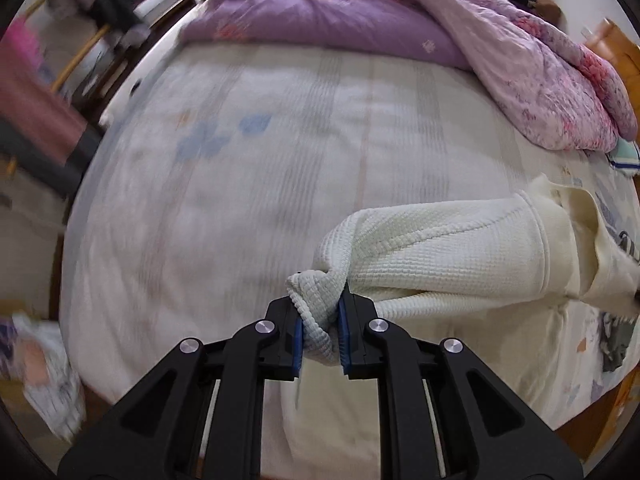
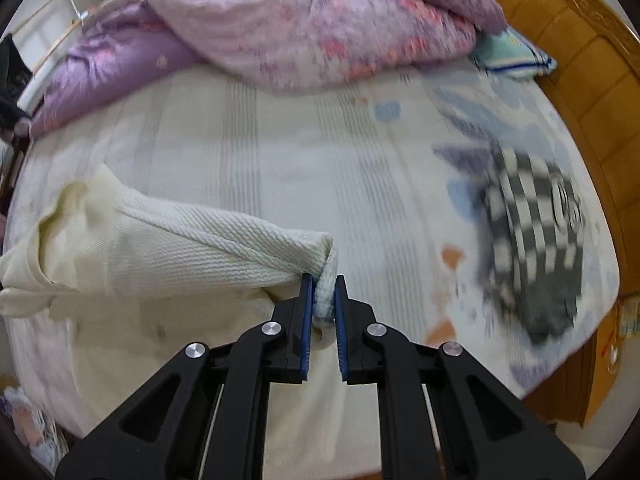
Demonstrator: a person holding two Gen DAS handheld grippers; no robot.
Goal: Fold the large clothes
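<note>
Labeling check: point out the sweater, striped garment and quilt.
sweater (image 1: 448, 248): left wrist view, knit sleeve.
striped garment (image 2: 532, 240): right wrist view, middle of stripes.
quilt (image 2: 328, 24): right wrist view, pink floral top.

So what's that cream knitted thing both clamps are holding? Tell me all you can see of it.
The cream sweater is a waffle-textured knit with a smoother inner layer showing where it opens. The left gripper pinches one bunched end; the right gripper pinches another, so it stretches between them above the pale bedsheet, sagging and folded near its middle. The rest hangs down out of sight. Nothing else visibly touches it.
</note>
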